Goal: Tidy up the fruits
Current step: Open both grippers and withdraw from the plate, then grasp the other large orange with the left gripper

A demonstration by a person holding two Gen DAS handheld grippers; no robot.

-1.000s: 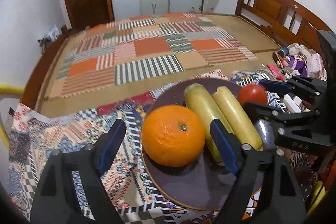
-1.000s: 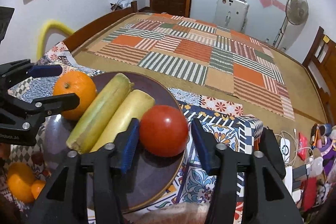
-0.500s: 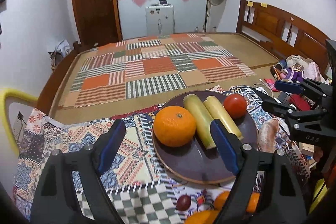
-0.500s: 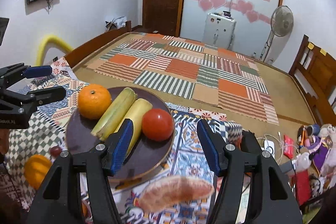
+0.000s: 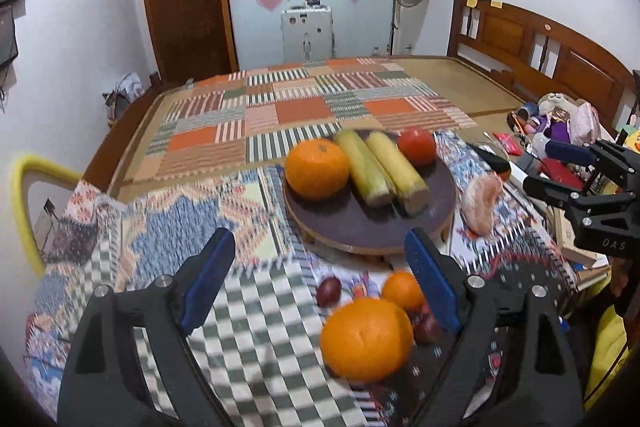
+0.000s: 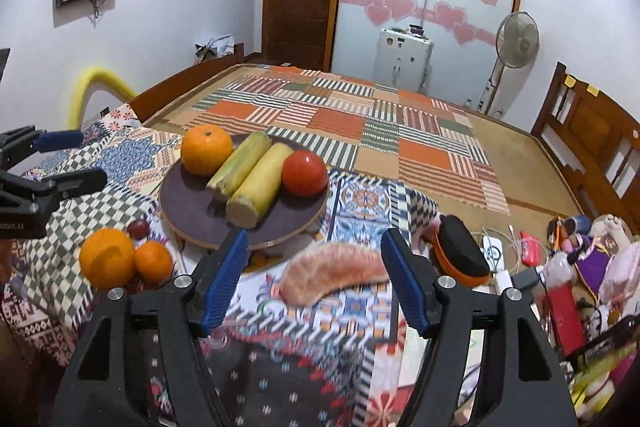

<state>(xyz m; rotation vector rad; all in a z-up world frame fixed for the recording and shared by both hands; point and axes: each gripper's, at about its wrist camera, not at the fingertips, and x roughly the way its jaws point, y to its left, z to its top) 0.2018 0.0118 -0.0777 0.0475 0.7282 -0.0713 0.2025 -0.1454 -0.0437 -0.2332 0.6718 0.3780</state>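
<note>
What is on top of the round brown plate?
On the plate: an orange, two yellow-green stalks side by side, and a tomato. Whatever props the plate up is hidden.

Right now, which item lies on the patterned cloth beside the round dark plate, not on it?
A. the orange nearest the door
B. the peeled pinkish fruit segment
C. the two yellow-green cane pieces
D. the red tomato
B: the peeled pinkish fruit segment rests on the patterned cloth, outside the rim of the round dark plate.

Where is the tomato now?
The tomato sits on the right side of the dark round plate in the right wrist view, touching the nearer yellow stalk.
</note>
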